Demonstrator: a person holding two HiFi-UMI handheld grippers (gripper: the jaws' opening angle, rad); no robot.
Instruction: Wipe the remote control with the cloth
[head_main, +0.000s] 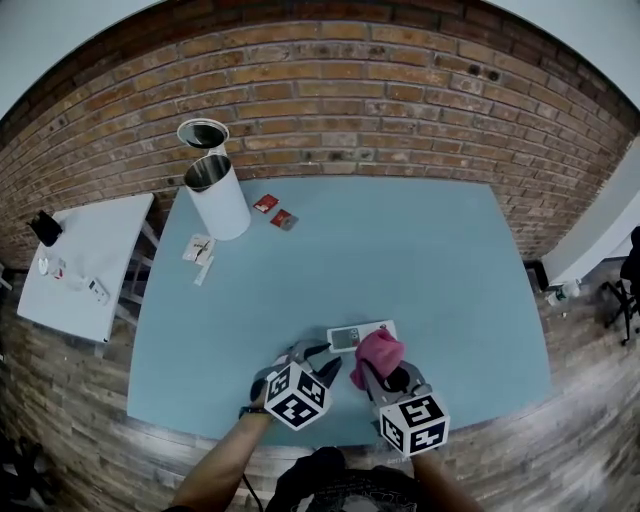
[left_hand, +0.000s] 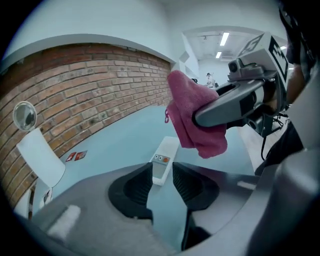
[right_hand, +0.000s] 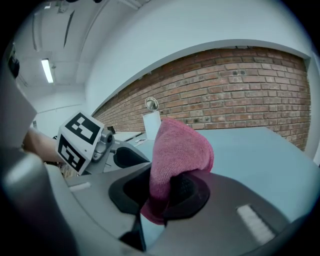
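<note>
Beside remote (left_hand: 163, 159): left claw (left_hand: 162, 175) slightly open, empty; right claw (right_hand: 166, 182) clamped on cloth (right_hand: 180, 147).

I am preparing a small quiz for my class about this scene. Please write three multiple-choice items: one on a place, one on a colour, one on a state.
1. Where does the remote control lie?
A. in a drawer
B. on the blue table, near its front edge
C. on a shelf

2. Which colour has the cloth?
A. pink
B. green
C. yellow

3. In what state is the right hand-held gripper?
A. open and empty
B. shut on the remote control
C. shut on the cloth

Answers:
1 B: the head view shows it flat on the table by the near edge.
2 A: all three views show it pink.
3 C: the right gripper view shows the jaws pinching the cloth.
</note>
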